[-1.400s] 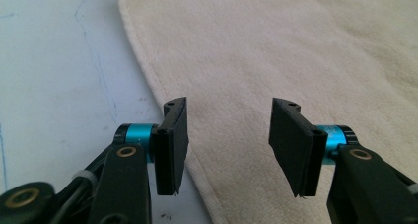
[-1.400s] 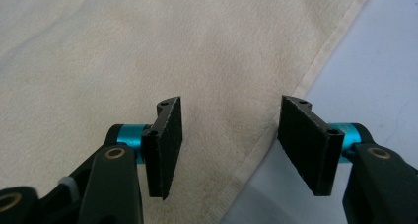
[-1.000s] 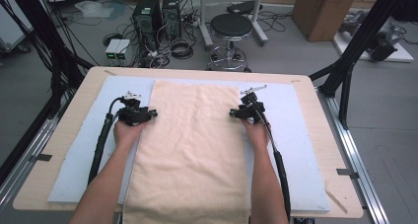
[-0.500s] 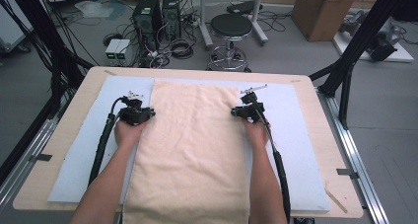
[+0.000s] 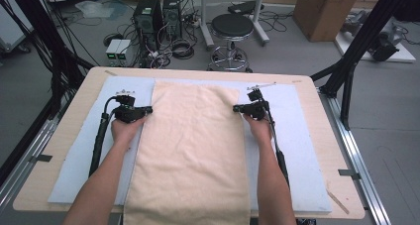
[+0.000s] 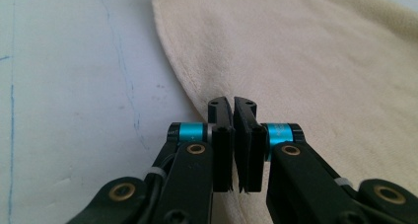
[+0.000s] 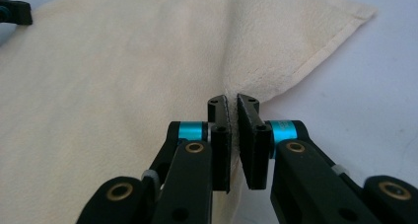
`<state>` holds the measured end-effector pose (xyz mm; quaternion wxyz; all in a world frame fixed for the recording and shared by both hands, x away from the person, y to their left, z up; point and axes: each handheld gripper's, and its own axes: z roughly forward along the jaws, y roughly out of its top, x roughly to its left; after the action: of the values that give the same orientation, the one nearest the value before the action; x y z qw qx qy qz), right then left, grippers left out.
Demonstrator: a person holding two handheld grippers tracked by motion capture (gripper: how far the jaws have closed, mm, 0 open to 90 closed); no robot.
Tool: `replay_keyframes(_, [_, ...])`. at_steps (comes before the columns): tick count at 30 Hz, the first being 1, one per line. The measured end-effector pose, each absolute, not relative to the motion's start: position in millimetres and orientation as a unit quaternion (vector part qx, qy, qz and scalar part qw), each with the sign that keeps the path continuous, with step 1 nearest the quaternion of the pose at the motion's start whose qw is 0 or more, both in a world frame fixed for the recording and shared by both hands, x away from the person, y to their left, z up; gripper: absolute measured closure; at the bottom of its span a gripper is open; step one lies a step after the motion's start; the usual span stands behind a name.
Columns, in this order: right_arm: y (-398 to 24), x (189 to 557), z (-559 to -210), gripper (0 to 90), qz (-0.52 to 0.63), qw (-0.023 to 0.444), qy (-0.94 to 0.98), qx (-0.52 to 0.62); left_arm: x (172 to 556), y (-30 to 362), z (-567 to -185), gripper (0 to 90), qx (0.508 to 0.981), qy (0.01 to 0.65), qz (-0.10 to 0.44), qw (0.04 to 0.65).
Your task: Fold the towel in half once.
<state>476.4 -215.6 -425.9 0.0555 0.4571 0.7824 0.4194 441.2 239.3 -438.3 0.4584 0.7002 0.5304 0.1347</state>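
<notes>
towel (image 5: 190, 150): 1 | mat (image 5: 74, 160): 1 | grippers: 2, left (image 5: 147, 109), right (image 5: 237, 107) | stool (image 5: 233, 29): 1

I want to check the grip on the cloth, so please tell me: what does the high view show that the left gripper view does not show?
The high view alone gives the whole table, both forearms, the right gripper at the towel's right edge, and the stool and computers on the floor behind.

The left gripper view alone gives the close detail: the jaws have just been closing and now pinch the towel's hem, and thin blue lines run over the pale mat.

Both share the left gripper, the cream towel and the mat under it.
</notes>
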Motion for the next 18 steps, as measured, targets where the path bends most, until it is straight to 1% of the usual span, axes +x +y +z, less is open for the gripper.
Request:
replay_keyframes(8, [-222.7,471.2,-406.2,84.7,0.444,0.049,0.784,0.432,435.5,249.5,-423.4,86.0,0.69,0.516,0.126,0.492])
replay_keyframes(13, [-228.5,464.1,-392.3,84.7,0.467,0.036,0.781,0.412,429.0,255.5,-412.5,86.0,0.691,0.5,0.12,0.508])
replay_keyframes(18, [-231.5,452.9,-376.7,84.6,0.482,0.034,0.786,0.386,418.4,259.4,-398.5,86.0,0.696,0.476,0.124,0.523])
